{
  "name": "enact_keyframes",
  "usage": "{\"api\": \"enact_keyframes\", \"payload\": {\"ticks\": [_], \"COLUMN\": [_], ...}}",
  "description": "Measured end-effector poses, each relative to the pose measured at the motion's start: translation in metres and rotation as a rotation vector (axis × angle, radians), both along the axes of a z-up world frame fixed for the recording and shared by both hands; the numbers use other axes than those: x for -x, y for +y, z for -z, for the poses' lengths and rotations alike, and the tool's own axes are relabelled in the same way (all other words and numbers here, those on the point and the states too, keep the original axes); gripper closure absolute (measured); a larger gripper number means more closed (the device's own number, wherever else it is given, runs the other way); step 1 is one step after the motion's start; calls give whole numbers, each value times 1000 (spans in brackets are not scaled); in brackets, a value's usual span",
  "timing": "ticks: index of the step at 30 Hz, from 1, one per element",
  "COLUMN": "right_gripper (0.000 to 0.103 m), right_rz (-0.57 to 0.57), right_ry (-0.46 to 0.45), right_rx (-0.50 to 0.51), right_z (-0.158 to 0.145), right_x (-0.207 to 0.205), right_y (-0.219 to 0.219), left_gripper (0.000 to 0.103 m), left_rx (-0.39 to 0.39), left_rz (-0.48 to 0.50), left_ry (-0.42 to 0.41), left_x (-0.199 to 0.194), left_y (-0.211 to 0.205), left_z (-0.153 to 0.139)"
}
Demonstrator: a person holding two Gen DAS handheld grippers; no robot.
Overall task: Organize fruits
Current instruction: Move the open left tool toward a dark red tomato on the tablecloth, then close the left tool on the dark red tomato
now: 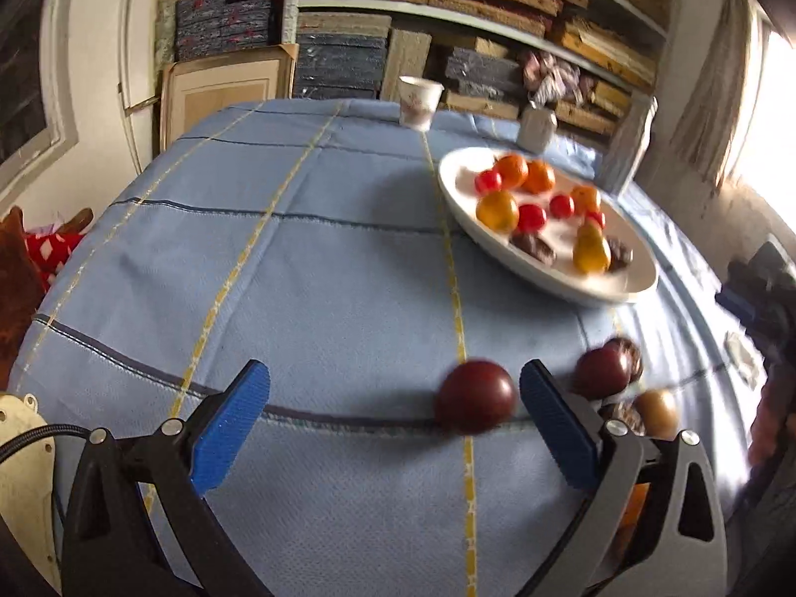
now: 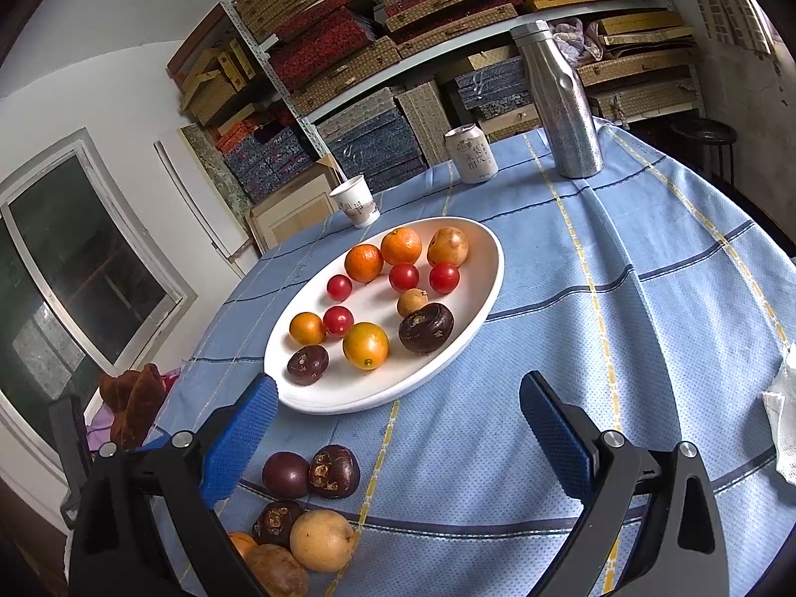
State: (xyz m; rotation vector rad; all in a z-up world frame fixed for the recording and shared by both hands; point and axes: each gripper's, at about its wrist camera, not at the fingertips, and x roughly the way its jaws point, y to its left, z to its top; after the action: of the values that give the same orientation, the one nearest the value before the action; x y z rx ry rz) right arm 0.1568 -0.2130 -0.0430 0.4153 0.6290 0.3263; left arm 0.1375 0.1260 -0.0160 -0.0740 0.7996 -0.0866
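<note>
We see a woven, matt blue tablecloth (image 2: 622, 348) under a smooth, glossy white plate (image 2: 485, 268). The bottle (image 2: 562, 104) is brushed metal, dimpled low down. The paper cup (image 2: 355, 201) looks matt. Both grippers' blue pads (image 1: 226, 435) are ribbed plastic.

I'm working in what looks like a home storeroom: metal shelves (image 2: 378, 74) stacked with cloth-bound boxes (image 2: 323, 49) rise behind my desk (image 2: 622, 328), which is draped in a blue checked cloth, with a window (image 2: 74, 268) alongside.
</note>
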Motion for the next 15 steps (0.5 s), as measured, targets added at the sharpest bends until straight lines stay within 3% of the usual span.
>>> {"api": "enact_keyframes", "payload": {"ticks": [5,11,13,15], "right_gripper": [4,4,4,4], "right_rz": [-2,0,1,0], "right_ry": [-1,4,5,6], "right_rx": [0,0,0,0], "right_z": [0,1,1,1], "right_x": [0,0,0,0], "right_y": [0,0,0,1], "left_gripper": [4,6,31,34], "left_rx": [-104,-81,-71,-49], "left_rz": [61,70,78,79], "left_ry": [10,13,22,45], "left_x": [3,3,1,-2], "left_y": [-24,-24,-24,-21], "left_z": [9,9,11,14]}}
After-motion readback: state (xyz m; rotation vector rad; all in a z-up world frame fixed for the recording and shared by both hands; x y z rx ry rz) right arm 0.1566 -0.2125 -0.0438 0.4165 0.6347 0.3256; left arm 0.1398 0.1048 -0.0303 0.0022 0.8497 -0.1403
